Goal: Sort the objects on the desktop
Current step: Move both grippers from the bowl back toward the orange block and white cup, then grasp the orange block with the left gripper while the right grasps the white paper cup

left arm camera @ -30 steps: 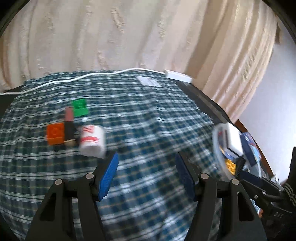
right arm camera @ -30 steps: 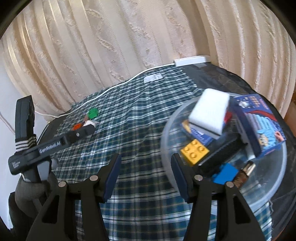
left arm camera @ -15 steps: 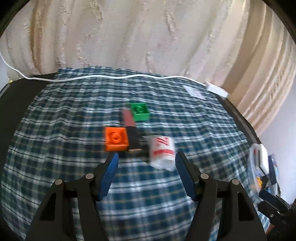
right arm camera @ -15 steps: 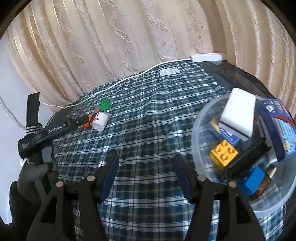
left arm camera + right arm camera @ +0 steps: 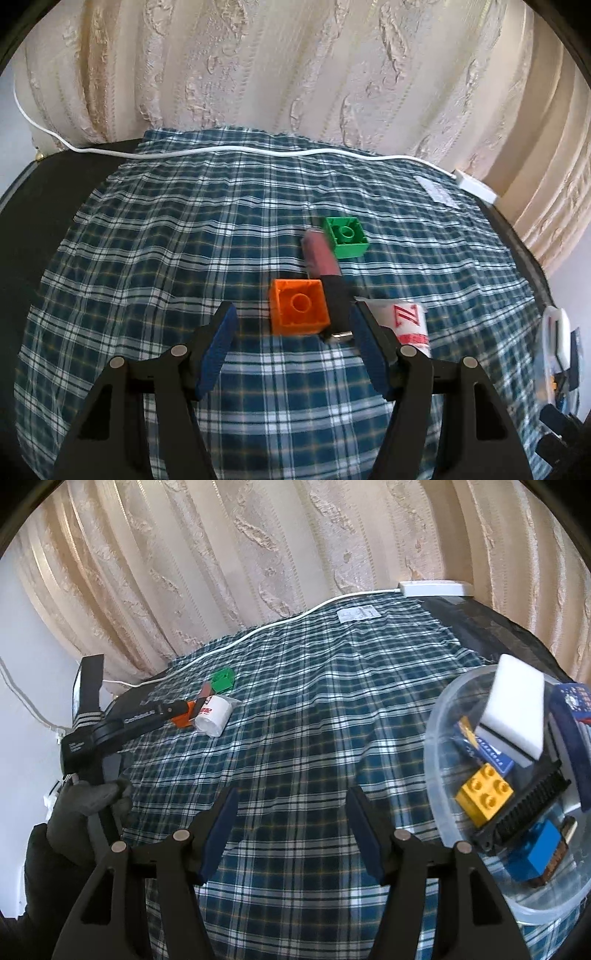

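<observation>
Left wrist view, left to right: left gripper (image 5: pixel 291 343) fingers spread wide, nothing held, poised just short of the orange brick (image 5: pixel 299 306) on the plaid-covered desk (image 5: pixel 147 240). Touching the brick's right side lies a pink-and-black tube (image 5: pixel 327 271); green brick (image 5: pixel 346 236) sits beyond, beside the tube's pink end. White cup (image 5: pixel 410 323) lies on its side right of the tube.

Right wrist view: right gripper (image 5: pixel 290 830) fingers parted, empty, over bare cloth. Clear bowl (image 5: pixel 439 716) at far right holds a white sponge (image 5: pixel 515 705), yellow brick (image 5: pixel 484 792), black comb (image 5: pixel 524 812), blue brick (image 5: pixel 535 853)
</observation>
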Tool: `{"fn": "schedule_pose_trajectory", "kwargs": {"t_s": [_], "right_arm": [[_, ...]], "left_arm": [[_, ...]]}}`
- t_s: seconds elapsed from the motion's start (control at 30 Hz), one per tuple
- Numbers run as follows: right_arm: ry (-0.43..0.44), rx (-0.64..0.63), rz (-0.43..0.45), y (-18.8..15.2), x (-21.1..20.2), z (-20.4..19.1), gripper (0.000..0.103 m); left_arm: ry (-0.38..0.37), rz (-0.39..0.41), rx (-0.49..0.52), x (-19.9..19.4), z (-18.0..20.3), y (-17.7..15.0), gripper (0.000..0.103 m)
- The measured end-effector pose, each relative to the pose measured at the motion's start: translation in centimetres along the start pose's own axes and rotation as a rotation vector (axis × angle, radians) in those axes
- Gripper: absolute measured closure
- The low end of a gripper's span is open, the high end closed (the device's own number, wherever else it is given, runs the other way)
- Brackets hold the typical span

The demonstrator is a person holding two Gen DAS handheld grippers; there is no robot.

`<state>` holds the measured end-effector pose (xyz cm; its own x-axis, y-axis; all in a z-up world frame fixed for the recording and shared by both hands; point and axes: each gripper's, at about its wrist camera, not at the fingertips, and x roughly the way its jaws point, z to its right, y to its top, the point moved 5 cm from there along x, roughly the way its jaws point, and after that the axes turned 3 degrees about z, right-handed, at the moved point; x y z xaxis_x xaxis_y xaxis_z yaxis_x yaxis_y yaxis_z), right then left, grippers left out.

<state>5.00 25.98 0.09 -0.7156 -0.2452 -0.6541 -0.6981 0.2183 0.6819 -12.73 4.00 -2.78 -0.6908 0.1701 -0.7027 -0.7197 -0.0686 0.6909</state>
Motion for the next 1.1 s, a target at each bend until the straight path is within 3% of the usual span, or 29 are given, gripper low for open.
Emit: {"fn": "schedule_pose_trajectory", "kwargs": {"t_s": [0.57, 0.77, 1.1], "right_arm": [[0.017, -0.019, -0.024, 0.4, 1.5, -1.0, 0.038], [0.023, -0.033, -0.030, 0.6, 1.9, -1.6, 0.038], [0.072, -0.059, -0.060, 1.3, 3.0, -3.5, 0.038]], "left_arm": [[0.076, 0.021, -0.054, 0.2, -2.8, 0.2, 0.036], [0.013, 0.023, -0.022, 0.3, -1.4, 0.3, 0.036], [0.018, -0.028, -0.064, 1.9, -2.6, 0.1, 0.038]]}}
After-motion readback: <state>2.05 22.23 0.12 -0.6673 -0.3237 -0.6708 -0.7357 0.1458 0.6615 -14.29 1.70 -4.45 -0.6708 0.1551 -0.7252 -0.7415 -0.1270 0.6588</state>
